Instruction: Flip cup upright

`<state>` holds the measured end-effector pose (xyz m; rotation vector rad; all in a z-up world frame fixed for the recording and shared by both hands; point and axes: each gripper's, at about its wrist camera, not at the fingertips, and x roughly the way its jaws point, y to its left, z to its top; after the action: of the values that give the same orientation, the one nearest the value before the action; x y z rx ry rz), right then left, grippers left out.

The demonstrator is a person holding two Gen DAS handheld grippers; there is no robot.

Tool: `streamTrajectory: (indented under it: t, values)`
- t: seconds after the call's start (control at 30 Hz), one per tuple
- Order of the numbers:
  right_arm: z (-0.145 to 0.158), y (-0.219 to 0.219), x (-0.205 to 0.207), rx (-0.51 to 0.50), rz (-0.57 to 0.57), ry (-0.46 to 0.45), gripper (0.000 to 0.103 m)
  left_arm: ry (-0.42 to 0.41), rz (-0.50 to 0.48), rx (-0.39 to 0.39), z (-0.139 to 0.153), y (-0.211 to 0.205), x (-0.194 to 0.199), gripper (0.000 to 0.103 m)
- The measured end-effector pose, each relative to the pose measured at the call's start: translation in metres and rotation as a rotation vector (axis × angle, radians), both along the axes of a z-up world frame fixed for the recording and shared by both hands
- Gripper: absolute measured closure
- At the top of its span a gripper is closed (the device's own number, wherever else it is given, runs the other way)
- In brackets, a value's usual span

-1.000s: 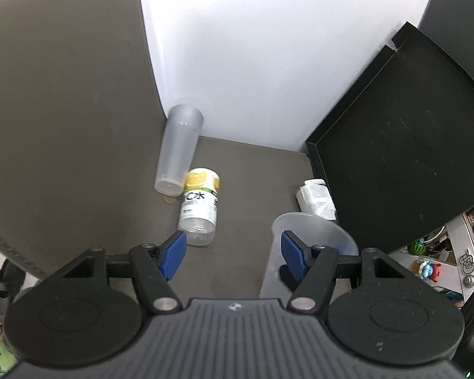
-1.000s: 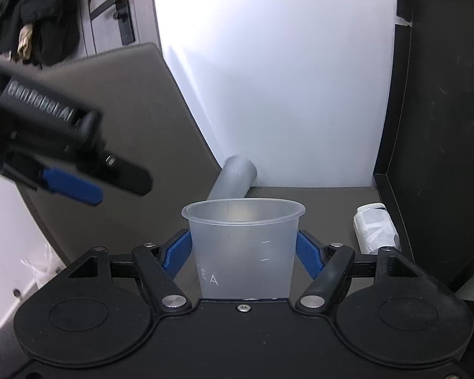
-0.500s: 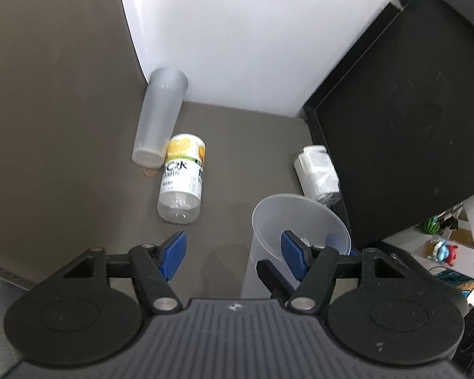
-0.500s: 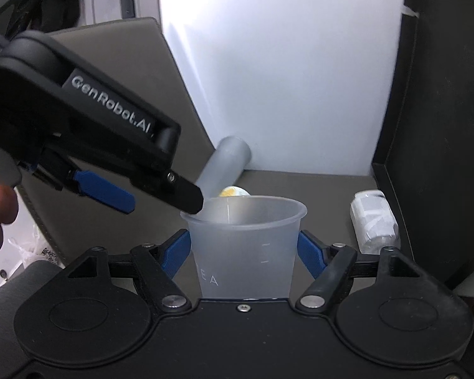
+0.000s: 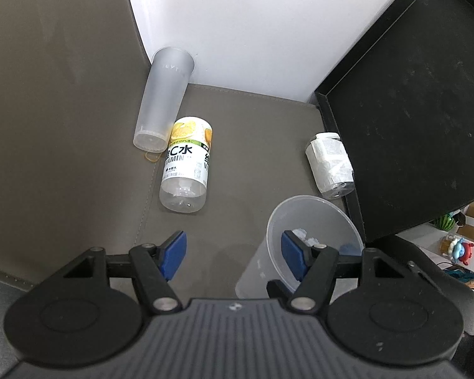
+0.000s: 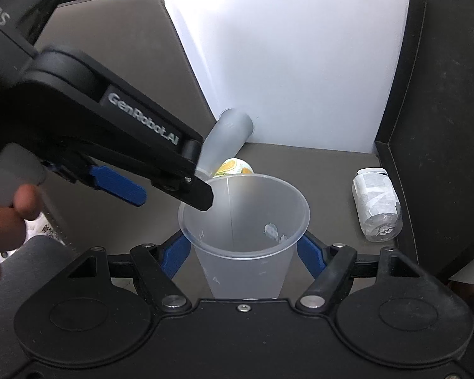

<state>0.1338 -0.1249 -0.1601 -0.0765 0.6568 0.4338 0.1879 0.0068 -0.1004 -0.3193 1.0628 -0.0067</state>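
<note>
A translucent measuring cup (image 6: 243, 240) stands upright, mouth up, between the blue pads of my right gripper (image 6: 243, 252), which is shut on its lower wall. The same cup (image 5: 312, 246) shows at the lower right of the left wrist view. My left gripper (image 5: 233, 252) is open and empty, above and to the left of the cup, with its right fingertip over the cup's rim. In the right wrist view the left gripper (image 6: 161, 189) reaches in from the left, one finger tip at the cup's rim.
A tall frosted tumbler (image 5: 162, 101) leans against the back wall. A yellow-labelled bottle (image 5: 186, 167) lies beside it. A paper-wrapped bottle (image 5: 330, 164) lies by the black tray (image 5: 420, 110) propped on the right. The surface is grey leather (image 5: 63, 126).
My left gripper has moved forward and right, so that its right finger now hangs over the cup's rim. The right gripper tilted down while holding the cup, showing its inside.
</note>
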Motion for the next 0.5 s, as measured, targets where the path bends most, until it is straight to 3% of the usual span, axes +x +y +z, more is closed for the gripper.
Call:
streamTrajectory:
  t: [0.5]
  values:
    - [-0.003,0.003,-0.003,-0.040,0.035,0.061,0.029,0.038,0.002,0.003,-0.015,-0.002,0.003,0.038]
